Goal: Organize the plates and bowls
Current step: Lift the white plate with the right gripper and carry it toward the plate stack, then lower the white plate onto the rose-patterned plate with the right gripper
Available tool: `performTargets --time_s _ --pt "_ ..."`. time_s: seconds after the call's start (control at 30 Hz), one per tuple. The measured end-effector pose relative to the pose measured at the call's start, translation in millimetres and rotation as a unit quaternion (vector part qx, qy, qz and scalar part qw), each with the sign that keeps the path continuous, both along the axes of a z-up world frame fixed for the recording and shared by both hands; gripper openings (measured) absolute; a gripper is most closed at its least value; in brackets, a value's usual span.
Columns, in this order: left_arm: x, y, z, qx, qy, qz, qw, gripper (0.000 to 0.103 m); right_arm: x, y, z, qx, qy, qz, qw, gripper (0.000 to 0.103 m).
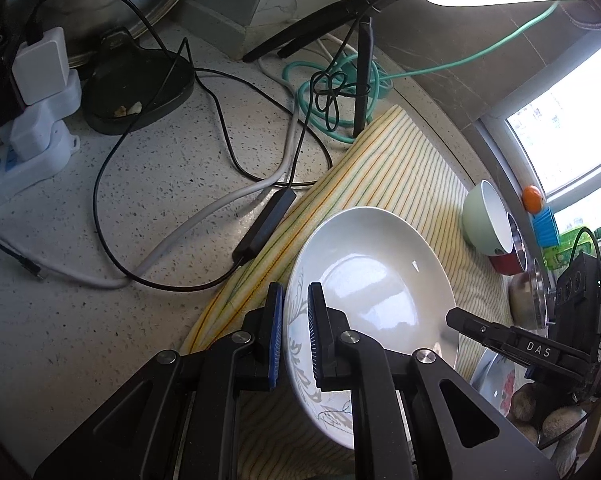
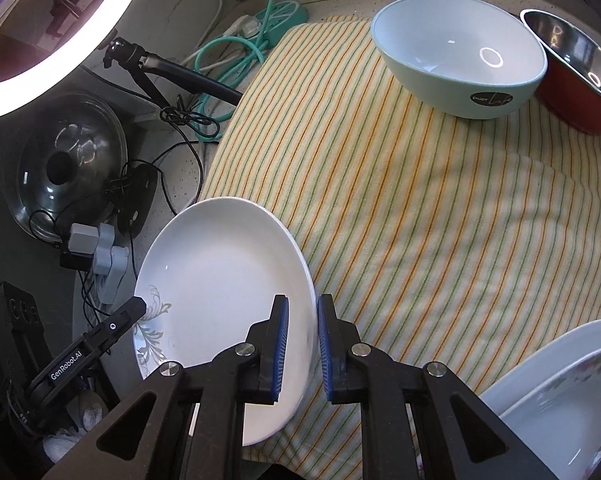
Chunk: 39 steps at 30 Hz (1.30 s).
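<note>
A white plate [image 1: 372, 280] with a grey leaf pattern is tilted over the striped cloth [image 1: 380, 168]. My left gripper [image 1: 296, 296] is shut on its patterned rim, one blue pad on each face. From the other side my right gripper [image 2: 303, 304] is shut on the plain rim of the same plate [image 2: 220, 280]. Each gripper shows in the other's view: the right gripper [image 1: 454, 317] at the plate's far edge, the left gripper [image 2: 140, 305] at the leaf pattern. A pale green bowl [image 2: 456, 56] and a red bowl [image 2: 580, 80] with a steel inside stand at the back of the cloth [image 2: 420, 220].
White dishes with a flower pattern [image 2: 560, 400] lie at the lower right. On the speckled counter [image 1: 160, 200] beside the cloth are cables, a power strip [image 1: 32, 152], a tripod [image 1: 360, 60] and a glass pot lid [image 2: 64, 164]. A window [image 1: 572, 120] runs behind the bowls.
</note>
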<state>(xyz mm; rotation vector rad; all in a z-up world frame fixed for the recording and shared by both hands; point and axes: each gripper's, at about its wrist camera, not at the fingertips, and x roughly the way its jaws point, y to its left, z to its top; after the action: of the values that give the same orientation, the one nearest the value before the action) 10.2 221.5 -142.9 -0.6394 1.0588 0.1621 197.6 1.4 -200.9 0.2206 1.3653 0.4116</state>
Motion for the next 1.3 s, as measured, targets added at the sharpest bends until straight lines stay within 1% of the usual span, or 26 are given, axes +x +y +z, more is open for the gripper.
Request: performTargets --time_s 0.37,0.7,1.1,1.3 --pt "3 -14 6 0.008 -0.01 -0.022 0.9997 0.01 -11 -21 6 0.006 -0.01 -0.026 1.0 0.01" --pt "13 -28 23 0.0 -0.027 -0.037 0.9989 0.01 -19 -42 31 0.011 -0.033 -0.045 0.998 0.01" --pt "26 -70 49 -0.006 -0.052 -0.082 0.9953 0.01 -37 -93 58 0.016 -0.049 -0.078 0.996 0.01" --pt "33 -100 49 -0.012 -0.054 -0.116 0.9917 0.01 -55 -133 66 0.015 -0.056 -0.112 0.992 0.01"
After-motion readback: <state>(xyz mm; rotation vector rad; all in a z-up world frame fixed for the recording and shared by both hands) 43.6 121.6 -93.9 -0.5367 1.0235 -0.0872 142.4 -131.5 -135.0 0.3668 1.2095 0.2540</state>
